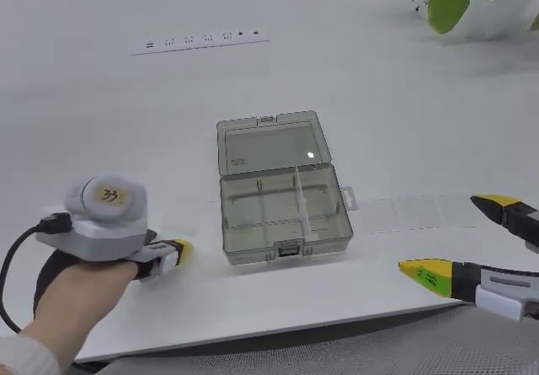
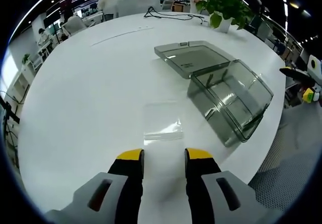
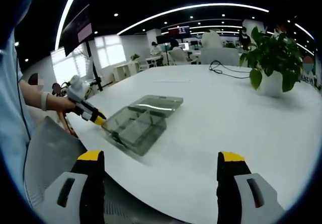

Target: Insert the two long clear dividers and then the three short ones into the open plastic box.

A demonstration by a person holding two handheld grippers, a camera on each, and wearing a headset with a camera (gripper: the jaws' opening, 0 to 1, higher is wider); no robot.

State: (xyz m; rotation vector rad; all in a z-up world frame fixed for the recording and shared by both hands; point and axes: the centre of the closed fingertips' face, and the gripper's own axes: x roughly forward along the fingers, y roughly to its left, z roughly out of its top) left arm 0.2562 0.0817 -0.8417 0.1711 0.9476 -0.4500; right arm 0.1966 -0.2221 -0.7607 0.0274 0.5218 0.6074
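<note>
At a white bench, the open plastic box sits near the front edge, its lid laid back flat behind it. Inside we see one pale strip standing on edge and running front to back, right of the middle.

The left tool, gripped in a hand, rests low on the bench just left of the box. In the left gripper view its yellow-tipped jaws stand a little apart with nothing between them. A clear divider sheet lies flat on the bench just ahead of the tips, and the box is off to their right.

The right tool hangs at the bench's front right corner, well apart from the box. Its jaws are spread wide and empty, as the right gripper view confirms. That view looks across the bench to the box and the left tool beside it.

In the head view, faint clear sheets lie flat on the bench between the box and the right tool. We cannot tell how many there are.

A white power strip lies at the far side of the bench, and a potted plant stands at the far right.
</note>
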